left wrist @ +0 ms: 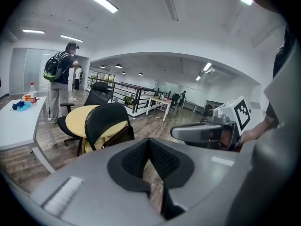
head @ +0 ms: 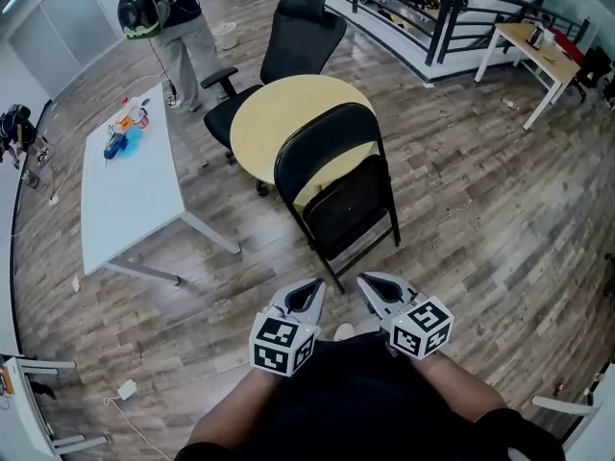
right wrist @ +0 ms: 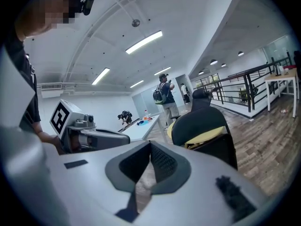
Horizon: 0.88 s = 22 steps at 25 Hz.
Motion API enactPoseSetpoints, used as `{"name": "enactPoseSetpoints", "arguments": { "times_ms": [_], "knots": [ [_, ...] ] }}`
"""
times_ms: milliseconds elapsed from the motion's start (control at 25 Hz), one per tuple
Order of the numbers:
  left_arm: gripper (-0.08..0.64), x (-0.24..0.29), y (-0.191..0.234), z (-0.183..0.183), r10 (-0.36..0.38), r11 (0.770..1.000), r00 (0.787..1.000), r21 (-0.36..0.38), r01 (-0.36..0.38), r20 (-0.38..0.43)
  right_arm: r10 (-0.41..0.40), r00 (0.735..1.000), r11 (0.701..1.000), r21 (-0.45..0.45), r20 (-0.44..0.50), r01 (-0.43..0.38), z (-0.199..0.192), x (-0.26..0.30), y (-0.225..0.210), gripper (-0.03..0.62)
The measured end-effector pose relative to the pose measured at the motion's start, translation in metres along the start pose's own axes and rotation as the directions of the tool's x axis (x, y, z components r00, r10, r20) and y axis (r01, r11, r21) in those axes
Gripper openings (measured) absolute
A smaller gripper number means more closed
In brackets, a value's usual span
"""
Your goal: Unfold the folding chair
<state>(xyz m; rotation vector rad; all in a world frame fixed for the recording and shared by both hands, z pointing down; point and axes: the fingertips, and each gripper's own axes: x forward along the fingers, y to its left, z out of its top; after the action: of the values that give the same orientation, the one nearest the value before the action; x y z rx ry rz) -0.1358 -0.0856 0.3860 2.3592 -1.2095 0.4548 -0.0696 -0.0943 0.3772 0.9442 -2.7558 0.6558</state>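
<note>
Folding chair: the black folding chair (head: 336, 185) stands on the wooden floor (head: 480, 190) in the middle of the head view, straight ahead of both grippers and apart from them.
Chair seat: its dark seat panel sits steeply against the frame; whether it is fully folded I cannot tell.
Chair back: the rounded backrest overlaps the edge of the round yellow table (head: 279, 113) just behind it; contact between them cannot be made out.
Left gripper: the left gripper (head: 309, 291) is held low, close to the person's body, tips pointing at the chair's legs; its 2 jaws are pressed together with nothing between them.
Right gripper: the right gripper (head: 373, 284) is just beside the left one, its 2 jaws likewise closed and empty.
Gripper views: each shows the chair (left wrist: 106, 124) (right wrist: 204, 126) beyond the closed jaws, with the other gripper to one side.
Behind the table: a black office chair (head: 293, 36) stands at the table's far side.
Left side: a long white table (head: 130, 195) carries a few small items at its far end.
Far left: a person with a backpack (head: 178, 27) stands beyond the white table.
Far right: a black railing (head: 432, 8) and a white desk (head: 538, 51).
</note>
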Motion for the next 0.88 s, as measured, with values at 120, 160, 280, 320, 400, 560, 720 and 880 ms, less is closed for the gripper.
{"name": "enactPoseSetpoints", "arguments": {
  "times_ms": [120,160,280,320,400,560,720,880],
  "knots": [
    [0.008,0.01,-0.006,0.004,-0.013,1.0,1.0,0.014,0.014,-0.019,-0.01,1.0,1.0,0.011,0.008,0.01,0.001,-0.006,-0.012,0.006],
    [0.008,0.013,-0.007,0.005,-0.017,1.0,1.0,0.017,0.018,-0.024,-0.014,1.0,1.0,0.015,0.016,0.014,0.003,-0.008,-0.016,0.006],
    [0.006,0.018,-0.011,0.008,-0.03,0.999,0.999,0.008,0.031,-0.042,-0.025,0.999,0.999,0.027,0.045,0.024,0.011,-0.012,-0.023,0.006],
    [0.007,0.019,-0.011,0.006,-0.034,0.999,0.998,-0.001,0.034,-0.052,-0.028,0.998,0.999,0.033,0.051,0.026,0.012,-0.014,-0.024,0.006],
    [0.007,0.02,-0.012,0.004,-0.042,0.999,0.997,-0.02,0.041,-0.068,-0.035,0.998,0.998,0.051,0.053,0.032,0.008,-0.015,-0.027,0.006],
    [0.008,0.026,-0.006,0.002,-0.044,0.999,0.995,-0.006,0.044,-0.093,-0.056,0.998,0.994,0.1,0.039,0.052,-0.005,-0.014,-0.037,0.006],
    [0.007,0.033,0.004,0.001,-0.036,0.999,0.994,0.009,0.037,-0.106,-0.085,0.995,0.99,0.12,0.047,0.079,-0.007,-0.015,-0.045,0.006],
    [0.006,0.041,0.021,0.008,-0.04,0.999,0.994,0.016,0.042,-0.102,-0.116,0.992,0.985,0.133,0.055,0.108,-0.005,-0.007,-0.054,0.006]
  ]
}}
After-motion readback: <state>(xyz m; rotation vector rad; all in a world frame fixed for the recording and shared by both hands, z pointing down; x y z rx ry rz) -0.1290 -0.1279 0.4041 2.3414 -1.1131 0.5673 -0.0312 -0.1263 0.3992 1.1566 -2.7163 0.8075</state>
